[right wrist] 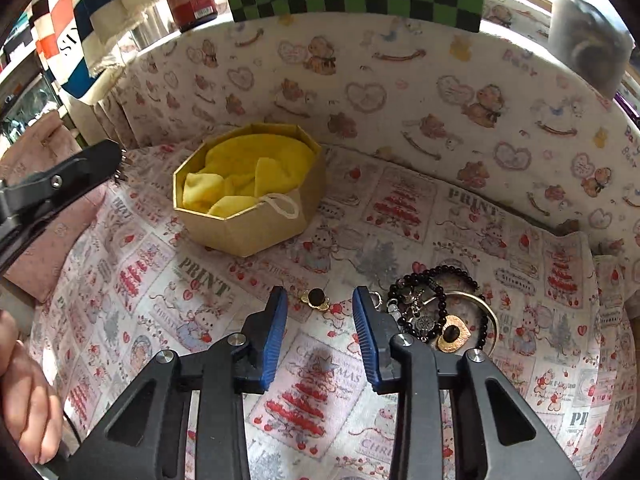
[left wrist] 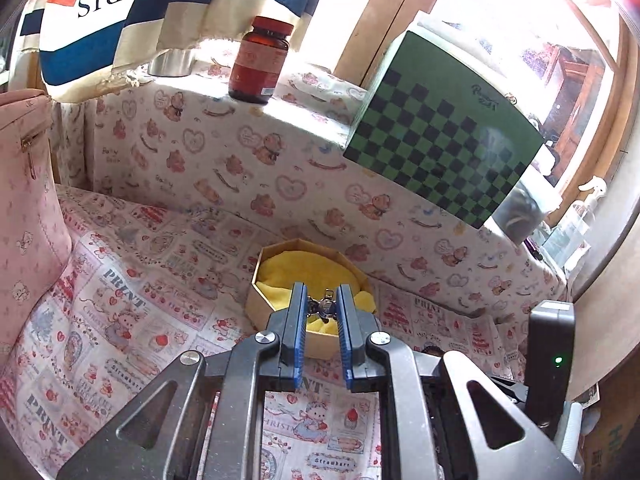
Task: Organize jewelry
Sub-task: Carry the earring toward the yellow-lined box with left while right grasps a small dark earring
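the left claw [left wrist: 322, 300] is pinching one small silver metal ornament [left wrist: 323, 307] between its two blue pads, held just above the yellow cloth [left wrist: 298, 270] that lines the one octagonal cardboard box [right wrist: 248, 224]. the right claw [right wrist: 320, 300] stands spread, nothing between its pads, low over the printed cloth on the table [right wrist: 160, 280]. one gold flower earring with a dark centre [right wrist: 316, 298] lies on the cloth just ahead of the gap. to its right, a tangle: one black bead strand [right wrist: 440, 276], one thin gold bangle [right wrist: 490, 312], one gold heart-shaped piece with a dark centre [right wrist: 452, 336] and a small silver charm [right wrist: 424, 324], all touching or overlapping. behind, on the ledge, stand one amber jar with a red lid [left wrist: 262, 62] and one green checkered box [left wrist: 440, 132].
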`<state>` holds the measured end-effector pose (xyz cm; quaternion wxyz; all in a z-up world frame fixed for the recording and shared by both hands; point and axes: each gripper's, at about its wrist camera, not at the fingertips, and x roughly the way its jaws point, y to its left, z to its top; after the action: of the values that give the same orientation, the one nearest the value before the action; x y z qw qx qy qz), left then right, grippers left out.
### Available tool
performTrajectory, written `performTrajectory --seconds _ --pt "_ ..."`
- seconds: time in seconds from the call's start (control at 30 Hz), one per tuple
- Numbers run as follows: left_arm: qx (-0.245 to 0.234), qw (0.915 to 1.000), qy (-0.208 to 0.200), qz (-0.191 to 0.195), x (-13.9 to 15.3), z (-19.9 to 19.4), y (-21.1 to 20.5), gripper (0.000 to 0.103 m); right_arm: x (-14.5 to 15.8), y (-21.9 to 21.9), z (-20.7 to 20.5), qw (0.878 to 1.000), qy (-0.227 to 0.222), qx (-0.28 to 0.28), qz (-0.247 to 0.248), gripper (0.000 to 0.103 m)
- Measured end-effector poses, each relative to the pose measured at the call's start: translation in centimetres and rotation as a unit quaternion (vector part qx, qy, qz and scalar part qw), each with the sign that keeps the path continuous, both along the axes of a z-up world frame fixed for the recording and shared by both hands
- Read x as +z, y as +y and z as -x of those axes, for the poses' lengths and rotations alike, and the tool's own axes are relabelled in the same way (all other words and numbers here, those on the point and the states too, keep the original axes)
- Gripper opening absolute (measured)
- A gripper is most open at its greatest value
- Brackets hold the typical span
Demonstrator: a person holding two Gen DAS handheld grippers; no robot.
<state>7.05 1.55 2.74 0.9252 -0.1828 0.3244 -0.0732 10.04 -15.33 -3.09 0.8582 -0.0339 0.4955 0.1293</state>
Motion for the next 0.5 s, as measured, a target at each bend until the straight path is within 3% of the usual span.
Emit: performTrajectory --seconds 0.13,0.2,0.33,0.4,0.5 --pt "0.009 0.9999 -0.006 -0.010 0.3 0.1 0.1 0.013 -0.7 1.2 -0.4 1.000 0.003 0.005 0.021 0.034" --pt "0.011 0.9998 -0.007 -0.014 0.2 0.1 0.1 0.013 -1.2 1.7 -0.8 1.000 0.011 0.005 0.025 0.027" --pt "0.013 0.9999 -0.005 -0.010 0.1 0.0 0.3 0.013 -2.0 2.1 -1.5 0.999 0.020 -0.004 0.030 0.023" --pt "0.015 0.9998 -0.005 -0.010 0.1 0.1 0.4 0.013 -2.2 2.3 -1.7 0.999 0.016 -0.008 0.036 0.012" --pt "0.016 0.9998 -0.006 -0.010 0.1 0.1 0.4 0.013 -2.2 1.9 -1.6 0.999 0.000 -0.015 0.029 0.011"
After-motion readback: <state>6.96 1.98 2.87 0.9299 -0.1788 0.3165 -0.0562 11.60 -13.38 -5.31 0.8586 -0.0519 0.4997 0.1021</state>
